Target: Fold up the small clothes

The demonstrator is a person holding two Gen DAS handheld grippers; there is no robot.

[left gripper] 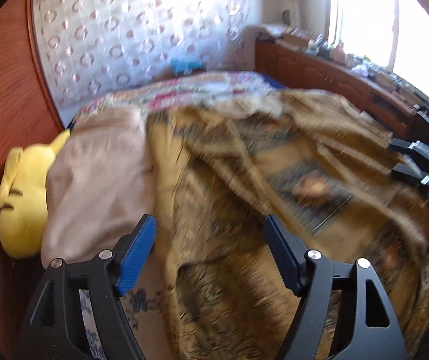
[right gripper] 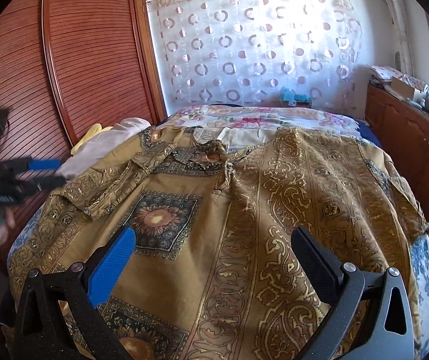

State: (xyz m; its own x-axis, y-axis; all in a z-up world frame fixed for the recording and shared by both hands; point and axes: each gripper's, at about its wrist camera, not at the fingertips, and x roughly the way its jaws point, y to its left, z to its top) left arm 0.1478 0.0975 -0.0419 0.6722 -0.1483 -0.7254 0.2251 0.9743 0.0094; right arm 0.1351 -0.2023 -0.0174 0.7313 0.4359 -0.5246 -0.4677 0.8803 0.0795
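Observation:
A golden-brown patterned shirt (right gripper: pixel 244 198) lies spread front-up on the bed, collar (right gripper: pixel 211 150) at the far end. One sleeve (right gripper: pixel 118 180) is folded across its chest. My right gripper (right gripper: pixel 214 234) hovers open over the shirt's near part, with nothing between its blue pad (right gripper: pixel 112 264) and black pad (right gripper: pixel 316 264). My left gripper (left gripper: pixel 209 222) is open too, above the shirt (left gripper: pixel 274 186), which is blurred and rumpled in this view. In the right wrist view the left gripper (right gripper: pixel 59 172) sits beside the shirt's left edge, jaws apart and empty, held by a hand (right gripper: pixel 1 225).
A yellow plush toy (left gripper: pixel 25 198) and a beige cloth (left gripper: pixel 100 180) lie at the bed's left side by a slatted wooden door (right gripper: pixel 79 60). A floral bedspread (right gripper: pixel 259 117) covers the far end. A cluttered wooden cabinet (right gripper: pixel 409 138) runs along the right.

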